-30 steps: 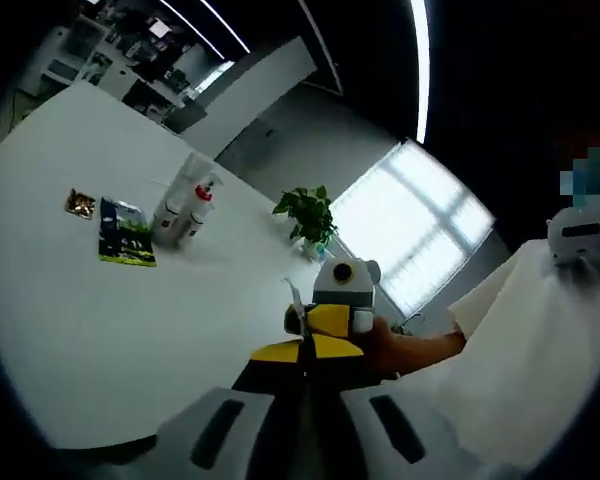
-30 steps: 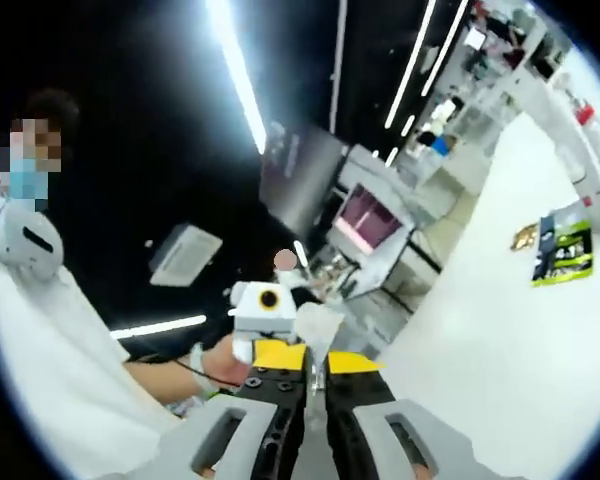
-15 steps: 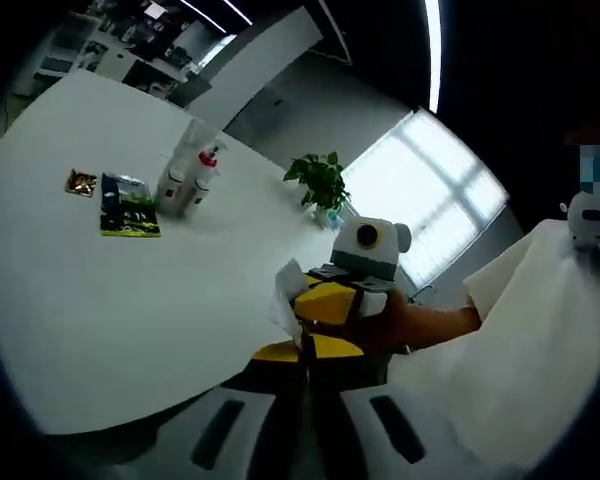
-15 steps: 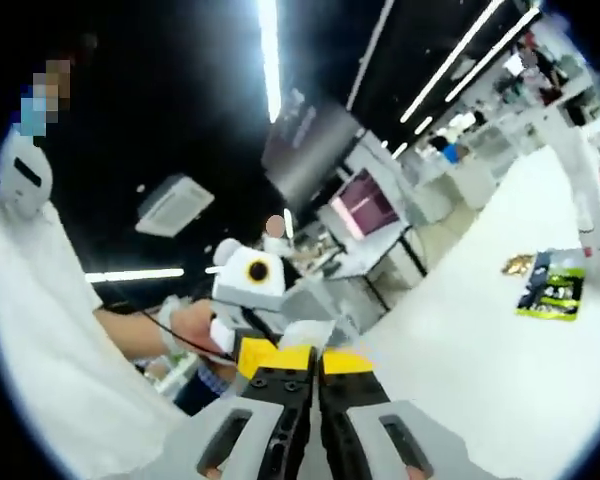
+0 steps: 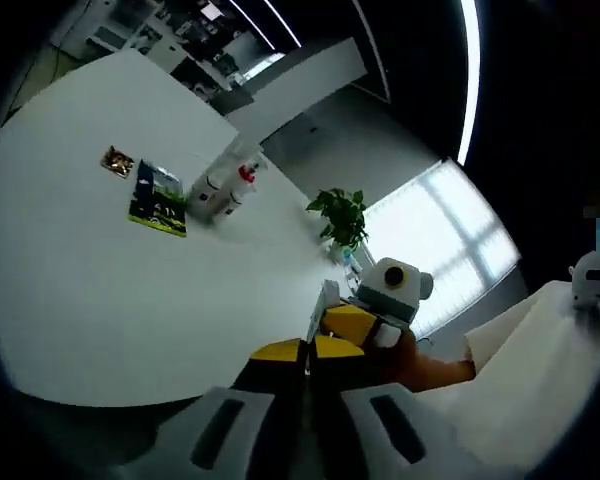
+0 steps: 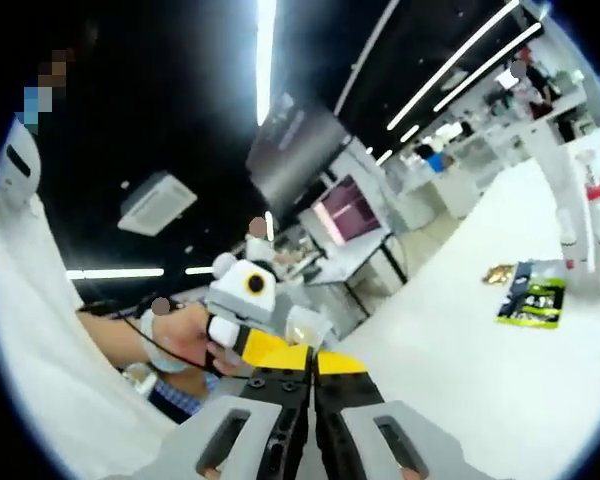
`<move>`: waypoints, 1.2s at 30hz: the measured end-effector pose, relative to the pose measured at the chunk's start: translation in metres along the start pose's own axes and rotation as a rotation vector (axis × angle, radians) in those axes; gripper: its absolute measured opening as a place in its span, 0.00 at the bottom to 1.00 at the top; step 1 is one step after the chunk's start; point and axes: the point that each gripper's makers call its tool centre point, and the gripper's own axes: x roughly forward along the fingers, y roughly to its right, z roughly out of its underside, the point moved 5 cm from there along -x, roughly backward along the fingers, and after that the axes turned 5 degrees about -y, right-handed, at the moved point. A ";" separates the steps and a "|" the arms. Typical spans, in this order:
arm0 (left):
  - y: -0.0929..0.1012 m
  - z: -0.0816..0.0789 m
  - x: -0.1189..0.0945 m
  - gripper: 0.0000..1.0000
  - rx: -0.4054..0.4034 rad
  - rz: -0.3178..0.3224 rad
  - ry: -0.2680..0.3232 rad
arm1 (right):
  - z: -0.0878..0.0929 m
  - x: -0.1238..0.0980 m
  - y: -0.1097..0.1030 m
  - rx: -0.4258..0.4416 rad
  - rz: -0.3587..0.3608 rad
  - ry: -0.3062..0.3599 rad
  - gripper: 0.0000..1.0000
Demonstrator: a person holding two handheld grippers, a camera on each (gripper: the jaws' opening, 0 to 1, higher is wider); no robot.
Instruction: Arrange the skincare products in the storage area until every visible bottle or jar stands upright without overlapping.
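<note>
White table [image 5: 100, 290] stretches wide, bottles [image 5: 228, 188] upright at the far side beside a green packet [image 5: 158, 200]. Left gripper [image 5: 305, 362] and right gripper [image 6: 313, 365] both pressed together, empty, well back. A hurried reach could topple those bottles.

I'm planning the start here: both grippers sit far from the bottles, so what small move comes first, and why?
Probably carry the left gripper forward across the white table toward the pump bottles. Its jaws look shut and nothing is held; the bottles stand far off beside the green packet.
</note>
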 end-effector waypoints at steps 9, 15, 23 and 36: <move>0.011 -0.006 -0.009 0.00 0.021 0.073 0.052 | 0.003 -0.002 0.002 0.179 -0.111 0.009 0.03; 0.013 -0.007 -0.010 0.00 0.042 0.081 0.094 | 0.009 0.000 -0.004 0.255 -0.173 -0.008 0.07; -0.001 0.002 -0.011 0.00 0.097 -0.041 0.064 | 0.019 0.005 -0.004 0.083 -0.066 -0.082 0.00; -0.001 -0.016 -0.037 0.06 0.563 -0.287 0.218 | 0.011 -0.002 0.014 0.178 -0.025 -0.054 0.00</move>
